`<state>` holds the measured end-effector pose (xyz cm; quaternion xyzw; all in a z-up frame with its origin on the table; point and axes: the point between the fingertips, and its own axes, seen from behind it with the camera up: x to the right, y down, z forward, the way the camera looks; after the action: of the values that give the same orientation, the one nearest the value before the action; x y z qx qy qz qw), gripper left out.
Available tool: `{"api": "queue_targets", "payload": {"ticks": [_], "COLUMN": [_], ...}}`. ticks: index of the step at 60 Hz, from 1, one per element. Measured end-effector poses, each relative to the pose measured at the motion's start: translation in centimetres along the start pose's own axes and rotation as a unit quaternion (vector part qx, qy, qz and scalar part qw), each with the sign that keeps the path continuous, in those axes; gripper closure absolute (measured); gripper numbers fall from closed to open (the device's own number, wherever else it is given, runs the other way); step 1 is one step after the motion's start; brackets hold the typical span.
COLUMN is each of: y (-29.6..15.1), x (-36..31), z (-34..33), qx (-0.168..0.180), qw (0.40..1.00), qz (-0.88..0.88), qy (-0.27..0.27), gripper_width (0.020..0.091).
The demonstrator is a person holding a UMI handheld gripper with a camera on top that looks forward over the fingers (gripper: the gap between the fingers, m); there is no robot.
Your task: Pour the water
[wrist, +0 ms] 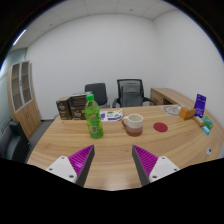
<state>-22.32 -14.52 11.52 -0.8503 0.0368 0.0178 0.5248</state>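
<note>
The claw (pixel 113 160) is spread wide and holds nothing. The green bottle (pixel 93 117) stands upright on the tabletop (pixel 120 155), beyond the fingers, with the cup (pixel 134 123) just beside it. An off-centre approach could topple the tall bottle or knock the cup.

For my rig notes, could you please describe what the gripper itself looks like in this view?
The gripper shows two pale, whitish fingers, each bearing a magenta pad with fine ridged lines on its inner face. Each pad tapers to a point. No cables, labels, sleeve or hand are visible.
</note>
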Motion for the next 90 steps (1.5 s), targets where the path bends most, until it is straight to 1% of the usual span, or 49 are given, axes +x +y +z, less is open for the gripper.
{"api": "queue_targets", "payload": {"ticks": [6,12,17,22,29,33,38,39,41,43,44,45,47,49,53,54,55,63,68,73,77,80,85,90], "y": [0.3,-0.9,-2.4,-3.5,-5.6,-5.8,-6.3,-6.5,-6.7,-6.8,-6.7,-6.7,-6.9,-6.9,-6.9,-7.0,-7.0,-6.9,-7.1,-7.2,-7.3,-7.4,-8.0,-9.1], "x": [-3.8,-6.1,-6.8,-7.3,-8.1,-8.2,-8.9,-9.0,-9.3,-9.2,-9.0,-8.9,-9.1,-8.9,-8.8,-8.8,-8.9,-8.9,-8.6,-8.0,-7.1,-6.6,-5.2,-4.4], "z": [4.2,8.5,12.0,15.4,18.6,20.3,21.5,21.7,22.0,22.3,22.5,22.5,22.6,22.7,22.7,22.7,22.8,22.7,22.5,22.6,22.4,22.2,21.9,21.5], "qx": [-0.005,0.005,0.023,0.030,0.056,0.054,0.062,0.066,0.074,0.076,0.077,0.078,0.083,0.087,0.091,0.092,0.091,0.098,0.089,0.062,0.042,0.024,0.017,0.010], "qw": [1.000,1.000,0.999,0.999,0.998,0.998,0.997,0.997,0.996,0.996,0.996,0.996,0.996,0.996,0.995,0.995,0.995,0.994,0.995,0.989,0.972,0.952,0.906,0.844], "qz": [-0.005,-0.006,-0.001,0.010,0.011,0.001,0.000,-0.001,-0.005,-0.011,-0.015,-0.019,-0.021,-0.013,-0.020,-0.023,-0.022,-0.016,0.015,0.118,0.217,0.293,0.414,0.526], "qy": [-0.018,-0.026,-0.026,-0.027,-0.035,-0.032,-0.041,-0.043,-0.044,-0.040,-0.034,-0.032,-0.033,-0.032,-0.030,-0.029,-0.029,-0.033,-0.050,-0.069,-0.081,-0.085,-0.088,-0.103], "gripper_width": [0.0323,0.0321,0.0320,0.0332,0.0329,0.0327,0.0337,0.0345,0.0399,0.0486,0.0560,0.0581,0.0590,0.0639,0.0696,0.0701,0.0726,0.0728,0.0729,0.0729,0.0729,0.0729,0.0730,0.0732]}}
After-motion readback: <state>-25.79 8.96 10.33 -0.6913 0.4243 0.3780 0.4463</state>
